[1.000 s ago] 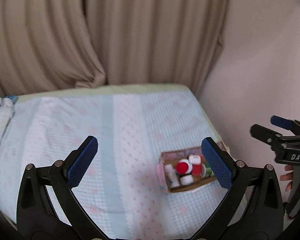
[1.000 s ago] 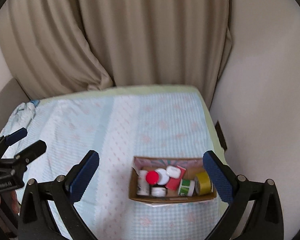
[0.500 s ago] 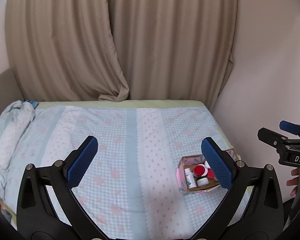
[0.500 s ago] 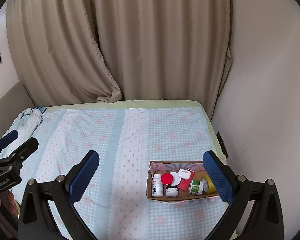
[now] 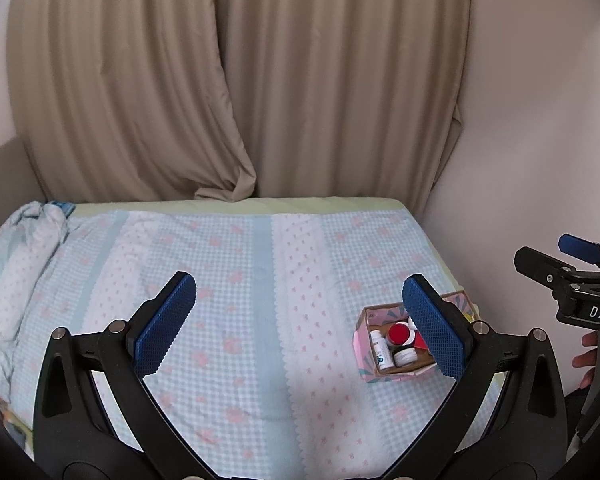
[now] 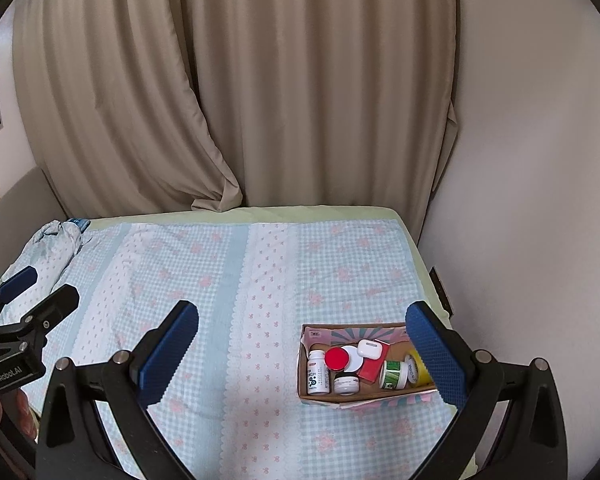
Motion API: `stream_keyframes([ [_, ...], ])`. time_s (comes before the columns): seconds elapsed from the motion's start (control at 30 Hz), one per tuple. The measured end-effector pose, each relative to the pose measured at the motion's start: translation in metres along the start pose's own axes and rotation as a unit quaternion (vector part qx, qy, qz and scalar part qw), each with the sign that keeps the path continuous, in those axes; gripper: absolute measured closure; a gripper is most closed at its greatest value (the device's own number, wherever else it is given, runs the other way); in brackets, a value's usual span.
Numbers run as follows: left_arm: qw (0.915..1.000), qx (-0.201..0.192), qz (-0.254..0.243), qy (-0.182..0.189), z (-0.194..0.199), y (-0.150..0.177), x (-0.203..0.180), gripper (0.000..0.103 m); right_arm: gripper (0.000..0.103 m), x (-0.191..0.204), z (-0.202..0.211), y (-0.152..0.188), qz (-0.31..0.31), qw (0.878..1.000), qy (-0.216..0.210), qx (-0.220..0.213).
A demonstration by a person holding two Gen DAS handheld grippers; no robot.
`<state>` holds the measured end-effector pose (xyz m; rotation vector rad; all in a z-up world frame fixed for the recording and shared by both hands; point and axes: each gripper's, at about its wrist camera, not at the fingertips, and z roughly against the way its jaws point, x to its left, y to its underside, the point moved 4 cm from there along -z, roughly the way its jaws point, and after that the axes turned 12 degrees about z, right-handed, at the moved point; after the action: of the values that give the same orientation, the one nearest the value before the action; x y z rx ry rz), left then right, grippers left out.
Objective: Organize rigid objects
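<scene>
A small cardboard box with a pink patterned rim sits on the bed near its right edge. Inside lie a white bottle, a red-lidded jar, a white earbud case, a green-labelled jar, a yellow tape roll and a small white jar. My left gripper hangs open above the bed, empty, its right pad partly hiding the box. My right gripper is open too, well back from the box, nothing between its fingers.
A blue-and-white checked sheet covers the bed. A bunched blanket lies at the far left. Beige curtains hang behind, and a white wall runs along the right side. A hand holds the other gripper.
Both grippers have pulled back and risen, so the box looks smaller and farther away. More of the bed and curtains shows. Both stayed open.
</scene>
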<state>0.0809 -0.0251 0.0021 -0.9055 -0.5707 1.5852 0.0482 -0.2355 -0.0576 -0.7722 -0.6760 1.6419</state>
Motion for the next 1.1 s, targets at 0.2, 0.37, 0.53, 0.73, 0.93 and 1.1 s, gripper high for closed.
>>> stream_keyframes([
  [0.2,1.0000,-0.003,-0.001,0.000,0.0006,0.0006,0.0012,0.000,0.000,0.0025,0.0004,-0.0007,0.003,1.000,0.001,0.000],
  [0.37,1.0000,-0.005,-0.002,0.000,0.0001,0.0013,0.0031,0.000,0.000,0.0039,-0.0001,-0.0011,0.005,1.000,0.000,0.000],
  [0.53,1.0000,-0.009,-0.002,-0.003,0.0014,0.0019,0.0036,0.000,0.000,0.0053,-0.0007,-0.0017,0.007,1.000,-0.003,-0.002],
  [0.73,0.9999,-0.012,-0.006,-0.007,0.0009,0.0024,0.0010,0.000,0.000,0.0055,0.0000,-0.0014,0.007,1.000,-0.003,-0.002],
  [0.93,0.9998,-0.017,-0.008,-0.010,0.0011,0.0035,-0.0034,0.000,0.000,0.0040,0.0000,-0.0022,0.009,1.000,-0.004,-0.004],
  [1.1,0.9997,-0.021,-0.007,-0.011,0.0027,0.0046,-0.0053,0.000,0.000,0.0034,-0.0012,-0.0024,0.009,1.000,-0.004,-0.005],
])
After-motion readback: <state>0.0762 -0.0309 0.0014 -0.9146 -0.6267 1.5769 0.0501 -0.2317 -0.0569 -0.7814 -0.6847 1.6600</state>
